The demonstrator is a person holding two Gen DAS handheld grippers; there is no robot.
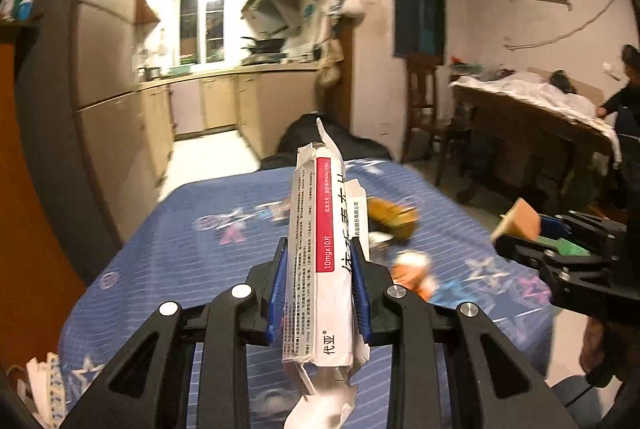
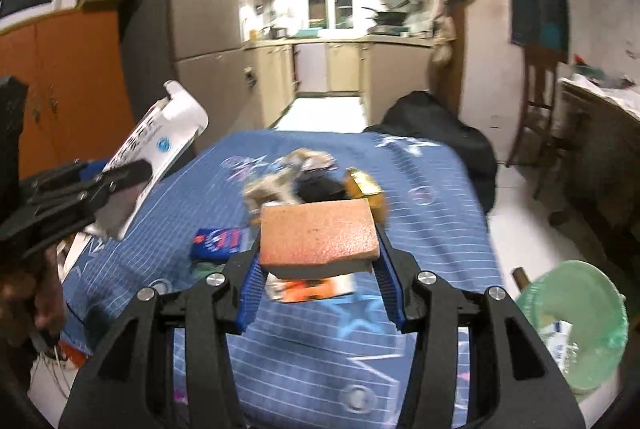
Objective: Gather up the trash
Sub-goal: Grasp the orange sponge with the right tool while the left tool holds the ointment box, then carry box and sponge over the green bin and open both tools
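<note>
Left wrist view – left claw (image 1: 320, 269) grips medicine box (image 1: 320, 249)

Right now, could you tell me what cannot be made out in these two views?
- Left wrist view: the litter beyond the medicine box in the left claw is motion-blurred.
- Right wrist view: the pile behind the sponge is blurred; the green bag's contents are cut off by the frame edge.

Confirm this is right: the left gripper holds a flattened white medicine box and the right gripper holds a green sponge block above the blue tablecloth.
Not quite. The block in the right gripper is orange-pink, not green, as the right wrist view shows. The rest stands: the left gripper holds the flattened white medicine box, both above the blue tablecloth.
</note>
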